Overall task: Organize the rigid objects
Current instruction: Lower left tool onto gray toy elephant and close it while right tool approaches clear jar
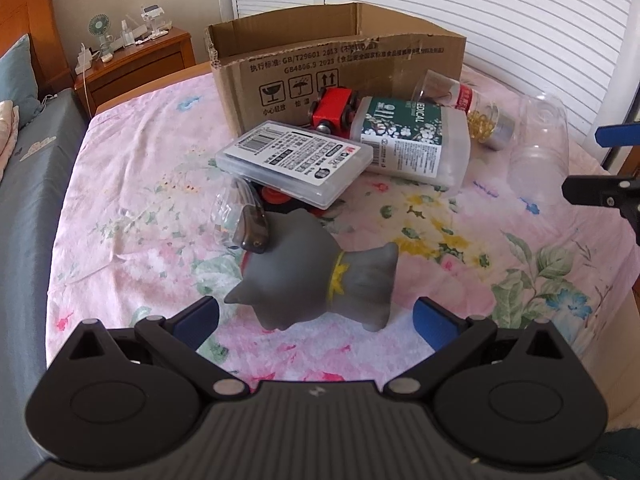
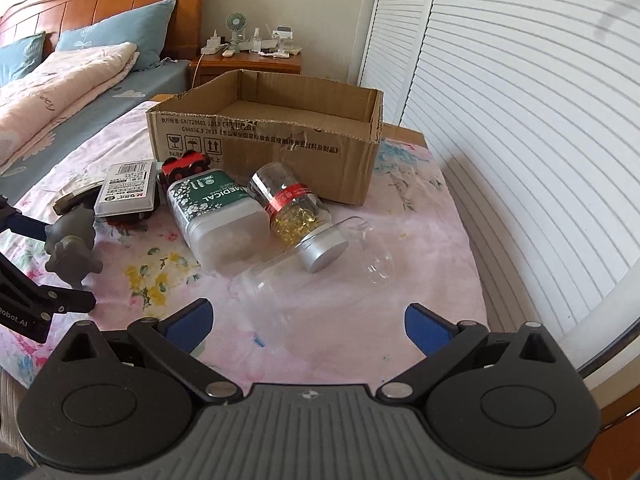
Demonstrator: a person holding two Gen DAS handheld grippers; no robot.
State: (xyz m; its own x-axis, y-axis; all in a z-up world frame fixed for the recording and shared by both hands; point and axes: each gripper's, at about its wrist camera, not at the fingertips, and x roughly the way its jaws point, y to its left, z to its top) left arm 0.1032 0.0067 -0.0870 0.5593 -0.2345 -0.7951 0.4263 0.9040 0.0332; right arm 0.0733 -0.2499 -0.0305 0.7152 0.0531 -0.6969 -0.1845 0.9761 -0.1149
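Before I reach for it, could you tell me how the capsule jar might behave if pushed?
The capsule jar lies on its side, so it would probably roll. Its loose yellow capsules would likely shift. The smooth clear wall may be slippery.

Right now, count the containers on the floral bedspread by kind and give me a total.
Cardboard box: 1
Bottles: 2, the green-label bottle and the capsule bottle
Clear jar: 1
Flat plastic case: 1
Total: 5
Not counted: a clear item beside the grey toy, too unclear to identify.
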